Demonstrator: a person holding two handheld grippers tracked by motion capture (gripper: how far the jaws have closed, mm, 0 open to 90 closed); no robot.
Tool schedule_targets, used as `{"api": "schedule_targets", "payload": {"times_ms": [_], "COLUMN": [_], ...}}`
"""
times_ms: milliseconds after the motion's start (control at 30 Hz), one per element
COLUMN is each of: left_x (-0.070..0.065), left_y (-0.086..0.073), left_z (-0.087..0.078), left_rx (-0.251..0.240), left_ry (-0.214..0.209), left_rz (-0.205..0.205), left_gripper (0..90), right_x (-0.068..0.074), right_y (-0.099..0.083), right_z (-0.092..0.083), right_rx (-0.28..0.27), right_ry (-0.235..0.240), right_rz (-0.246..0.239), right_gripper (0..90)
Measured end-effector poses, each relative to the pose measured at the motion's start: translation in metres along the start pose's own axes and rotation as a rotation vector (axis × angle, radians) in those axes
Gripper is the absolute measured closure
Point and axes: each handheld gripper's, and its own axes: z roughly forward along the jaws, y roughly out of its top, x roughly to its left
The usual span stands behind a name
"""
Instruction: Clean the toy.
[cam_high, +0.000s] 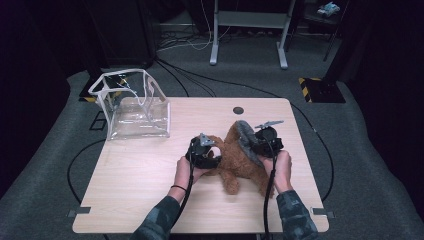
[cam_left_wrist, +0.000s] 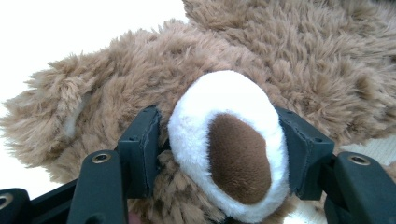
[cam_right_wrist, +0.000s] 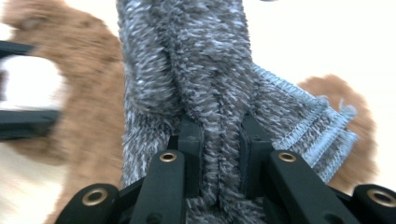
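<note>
Left gripper view shows fingers (cam_left_wrist: 140, 149) clamping the teddy's white snout (cam_left_wrist: 229, 144).

Fluffy plush bear (cam_high: 240, 160), grey knit cloth (cam_right_wrist: 205, 84)

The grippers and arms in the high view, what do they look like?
Both grippers, the left gripper and the right gripper, are black and blocky, each topped with a grey three-cornered plate. A black cable trails from each toward the person. The jaws are black with brass-coloured rivets. The sleeves are dark camouflage-patterned; a dark band circles the left wrist.
</note>
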Motion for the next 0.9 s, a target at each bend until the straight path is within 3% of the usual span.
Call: {"api": "schedule_targets", "payload": {"times_ms": [100, 200, 267, 333, 367, 533, 600, 667, 733, 900], "left_x": [0.000, 0.000, 0.001, 0.001, 0.001, 0.001, 0.000, 0.000, 0.000, -0.001], "left_y": [0.000, 0.000, 0.000, 0.000, 0.000, 0.000, 0.000, 0.000, 0.000, 0.000], "left_z": [0.000, 0.000, 0.000, 0.001, 0.001, 0.000, 0.001, 0.001, 0.000, 0.000], "left_rx": [-0.002, 0.002, -0.005, -0.002, -0.001, 0.004, 0.003, 0.000, 0.006, -0.001], "left_ry": [0.001, 0.002, -0.002, 0.000, 0.001, 0.002, 0.001, -0.001, -0.001, -0.001], "left_rz": [0.002, 0.000, -0.008, -0.003, -0.001, 0.002, -0.003, -0.004, 0.003, -0.002], "left_gripper": [38.1, 38.1, 38.1, 38.1, 38.2, 38.1, 38.1, 38.1, 38.1, 38.1], "right_x": [-0.010, -0.009, 0.001, 0.011, 0.023, 0.059, 0.070, 0.071, 0.067, 0.058], "right_y": [-0.004, -0.002, 0.003, 0.008, 0.013, 0.022, 0.023, 0.019, 0.015, 0.009], "right_z": [0.000, -0.004, -0.012, -0.017, -0.017, -0.001, 0.013, 0.024, 0.028, 0.022], "right_rx": [0.015, 0.006, -0.035, -0.070, -0.083, -0.053, -0.014, 0.013, 0.014, 0.006], "right_ry": [-0.048, -0.053, -0.030, 0.030, 0.074, 0.150, 0.142, 0.122, 0.126, 0.122], "right_rz": [0.017, 0.025, 0.021, 0.004, -0.019, -0.081, -0.100, -0.118, -0.103, -0.107], "right_gripper": [75.1, 75.1, 75.1, 75.0, 75.0, 74.9, 74.7, 74.8, 75.0, 75.1]}}
